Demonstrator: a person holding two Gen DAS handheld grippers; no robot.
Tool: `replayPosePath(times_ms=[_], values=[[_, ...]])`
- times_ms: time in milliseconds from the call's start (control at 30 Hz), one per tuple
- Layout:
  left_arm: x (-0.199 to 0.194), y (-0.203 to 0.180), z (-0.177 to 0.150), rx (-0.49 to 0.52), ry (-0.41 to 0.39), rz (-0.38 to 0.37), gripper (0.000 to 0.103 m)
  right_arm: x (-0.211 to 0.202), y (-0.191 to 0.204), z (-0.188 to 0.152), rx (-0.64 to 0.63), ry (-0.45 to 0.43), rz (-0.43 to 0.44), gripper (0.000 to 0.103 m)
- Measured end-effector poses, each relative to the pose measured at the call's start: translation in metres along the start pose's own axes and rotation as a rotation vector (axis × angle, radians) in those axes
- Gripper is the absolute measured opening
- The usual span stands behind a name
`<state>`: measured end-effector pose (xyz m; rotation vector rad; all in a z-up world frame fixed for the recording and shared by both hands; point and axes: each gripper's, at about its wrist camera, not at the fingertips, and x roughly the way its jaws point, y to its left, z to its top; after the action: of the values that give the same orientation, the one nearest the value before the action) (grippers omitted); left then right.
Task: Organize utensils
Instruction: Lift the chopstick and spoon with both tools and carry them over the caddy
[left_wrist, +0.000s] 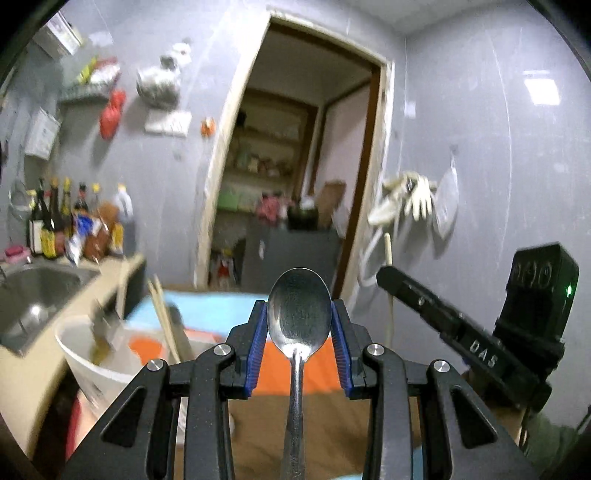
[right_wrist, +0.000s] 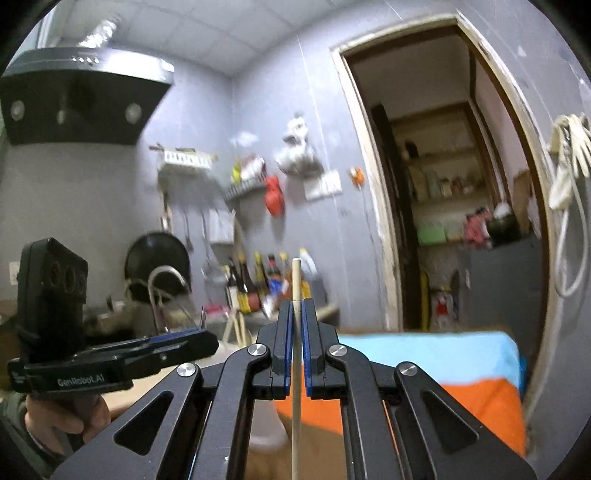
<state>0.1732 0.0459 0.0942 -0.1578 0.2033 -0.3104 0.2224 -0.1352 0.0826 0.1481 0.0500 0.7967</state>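
Note:
My left gripper is shut on a metal spoon, its bowl standing up between the blue pads and its handle running back toward the camera. My right gripper is shut on a pale wooden chopstick that sticks up past the fingertips. Both are held up in the air above the table. The right gripper shows in the left wrist view with the chopstick at its tip. The left gripper shows in the right wrist view. A white container at lower left holds chopsticks.
A table with an orange and blue cloth lies below. A steel sink and sauce bottles are at left. An open doorway is ahead. Gloves hang on the right wall. A range hood hangs upper left.

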Motion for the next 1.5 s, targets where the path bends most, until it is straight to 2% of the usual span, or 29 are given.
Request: replayPosePath(times_ms=[167, 367, 567, 800, 1100, 1500], values=[[-0.012, 0.036, 0.031, -0.019, -0.12, 0.034, 0.029, 0.033, 0.016, 0.021, 0.041, -0.115, 0.092, 0.003], [-0.024, 0.1, 0.042, -0.097, -0.269, 0.08, 0.029, 0.07, 0.024, 0.027, 0.117, -0.222, 0.151, 0.003], [-0.024, 0.153, 0.04, -0.243, -0.396, 0.102, 0.029, 0.091, 0.025, 0.013, 0.142, -0.29, 0.127, 0.003], [-0.04, 0.171, 0.026, -0.236, -0.57, 0.185, 0.029, 0.094, 0.036, -0.003, 0.033, -0.318, 0.069, 0.003], [-0.042, 0.199, 0.021, -0.263, -0.578, 0.244, 0.029, 0.102, 0.03, -0.01, 0.049, -0.301, 0.049, 0.003], [-0.021, 0.202, 0.003, -0.237, -0.525, 0.276, 0.029, 0.11, 0.029, -0.017, 0.077, -0.249, 0.053, 0.003]])
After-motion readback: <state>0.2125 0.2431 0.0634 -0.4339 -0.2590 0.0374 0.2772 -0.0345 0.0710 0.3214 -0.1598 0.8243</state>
